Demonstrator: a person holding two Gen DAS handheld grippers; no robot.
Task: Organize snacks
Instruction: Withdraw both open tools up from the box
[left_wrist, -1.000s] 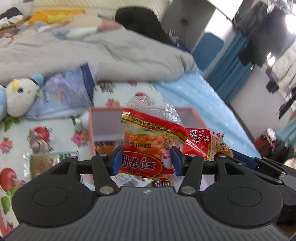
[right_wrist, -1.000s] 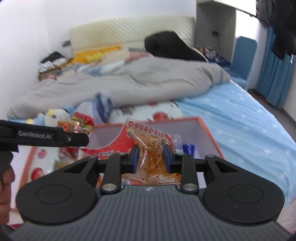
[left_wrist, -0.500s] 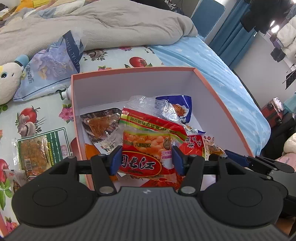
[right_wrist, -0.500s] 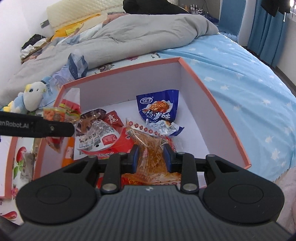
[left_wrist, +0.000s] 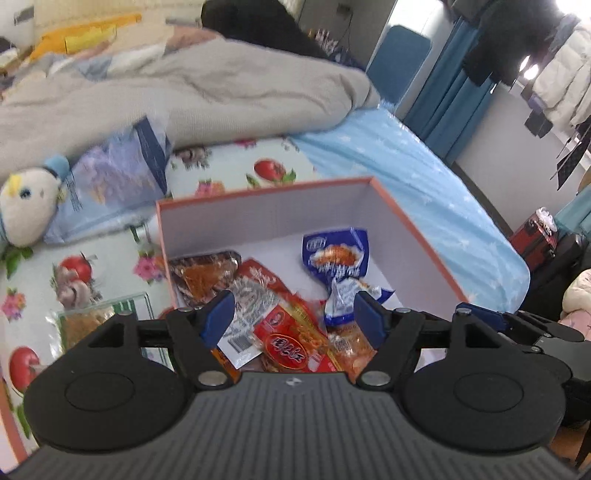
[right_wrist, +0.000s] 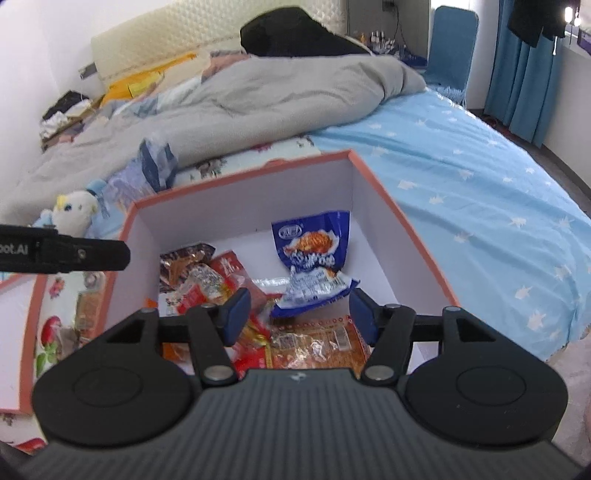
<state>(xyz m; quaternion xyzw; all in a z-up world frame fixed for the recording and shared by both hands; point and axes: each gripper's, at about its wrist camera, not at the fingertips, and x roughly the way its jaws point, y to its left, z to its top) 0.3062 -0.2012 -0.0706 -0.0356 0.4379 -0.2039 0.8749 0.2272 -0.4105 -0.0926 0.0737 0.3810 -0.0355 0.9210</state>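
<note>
snacks are going into the orange-rimmed box (right_wrist: 402, 221) on the bed — this is the release step. both tools have just been opening: the left gripper (left_wrist: 293, 319) stands spread above the red peanut packet (left_wrist: 291, 339), the right gripper (right_wrist: 300, 314) spread above the orange strip packet (right_wrist: 317, 343), both packets lying loose in the box beside the blue packet (right_wrist: 314, 254). next, judging by the green-edged packet (left_wrist: 88, 321) outside the box, a lift out and a reach left. motion blur smears labels; the tool bodies probably hide the box's near wall.
</note>
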